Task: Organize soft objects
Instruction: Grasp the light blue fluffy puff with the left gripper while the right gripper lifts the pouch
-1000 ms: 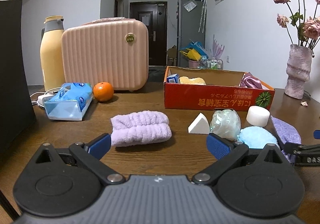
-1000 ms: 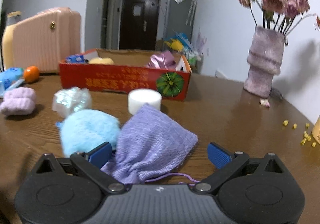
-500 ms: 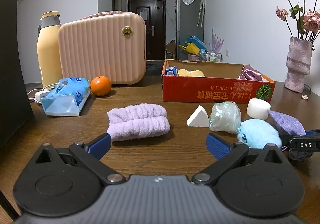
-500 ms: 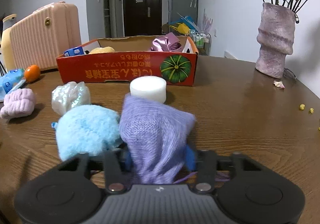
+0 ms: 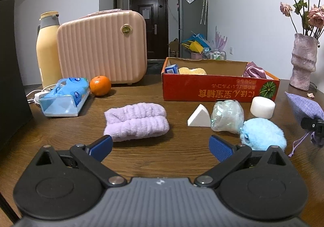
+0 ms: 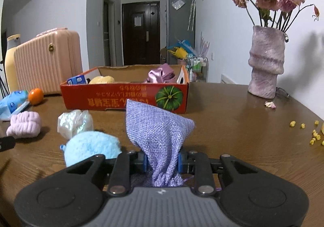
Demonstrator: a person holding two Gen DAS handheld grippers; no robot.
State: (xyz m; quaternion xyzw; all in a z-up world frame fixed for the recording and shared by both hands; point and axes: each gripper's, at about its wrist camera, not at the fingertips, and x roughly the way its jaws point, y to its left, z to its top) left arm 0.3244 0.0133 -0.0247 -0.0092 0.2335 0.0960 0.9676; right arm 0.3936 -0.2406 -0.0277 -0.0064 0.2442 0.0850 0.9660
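My right gripper (image 6: 162,161) is shut on the neck of a purple drawstring pouch (image 6: 157,125) and holds it lifted off the table; the pouch also shows at the right edge of the left wrist view (image 5: 305,105). My left gripper (image 5: 160,147) is open and empty, low over the table in front of a lilac fluffy headband (image 5: 136,122). A light blue fluffy puff (image 5: 263,136), a crinkly clear bundle (image 5: 226,114), a white wedge sponge (image 5: 199,118) and a white round sponge (image 5: 262,106) lie before the red cardboard box (image 5: 218,90).
The box holds a yellow sponge (image 5: 191,71), a small blue pack (image 5: 171,69) and pink satin cloth (image 5: 254,69). A pink case (image 5: 101,47), yellow bottle (image 5: 47,50), orange (image 5: 100,85) and tissue pack (image 5: 64,98) stand left. A vase (image 6: 265,65) stands right; crumbs (image 6: 312,133) lie nearby.
My right gripper closed on the purple pouch and lifted it off the table. The left gripper stayed open and shifted only slightly.
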